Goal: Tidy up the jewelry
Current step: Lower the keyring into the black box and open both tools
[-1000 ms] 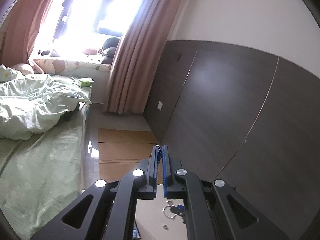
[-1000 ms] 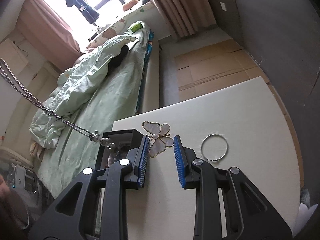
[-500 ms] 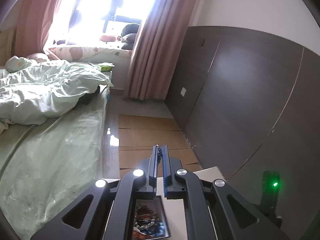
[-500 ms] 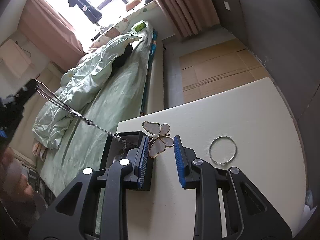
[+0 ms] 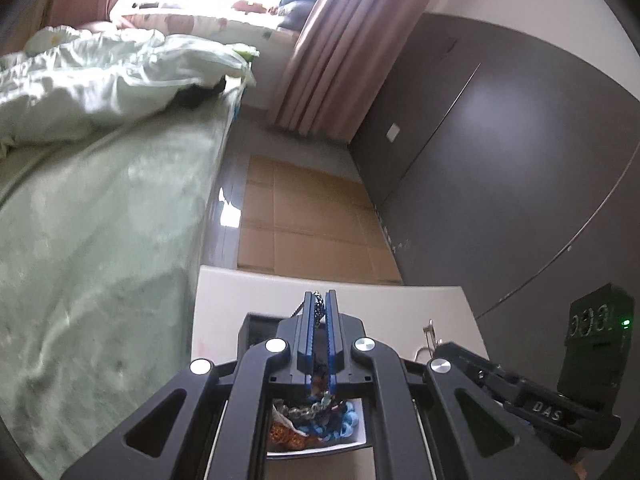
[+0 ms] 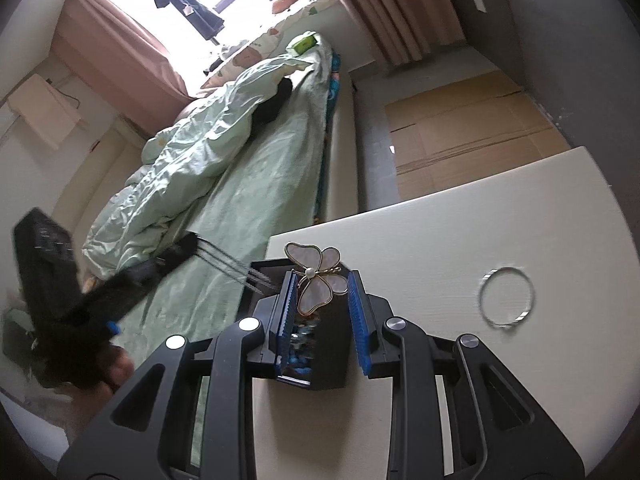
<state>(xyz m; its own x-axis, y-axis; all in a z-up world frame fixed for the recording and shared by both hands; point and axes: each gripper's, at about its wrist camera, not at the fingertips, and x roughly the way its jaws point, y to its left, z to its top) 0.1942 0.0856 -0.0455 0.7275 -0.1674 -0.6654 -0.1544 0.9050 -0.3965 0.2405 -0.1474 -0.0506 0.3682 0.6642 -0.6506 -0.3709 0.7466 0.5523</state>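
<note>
1. The left tool [image 5: 319,300] is closed tight on a thin chain [image 5: 319,309], just above the black box [image 5: 256,330] at the near left of the tabletop [image 5: 360,296].
2. The chain is light, limp and slippery; I think it will swing and tangle, so it is better to hold it near one end.
3. The right tool [image 6: 322,280] is partly open and holds nothing; the butterfly brooch [image 6: 316,280] lies between its fingers, not pressed.
4. The brooch looks thin and fragile; hold it by the metal edge.
5. A wire hoop [image 6: 507,297] lies on the right.
6. The right tool's arm shows the letters "DAS".
</note>
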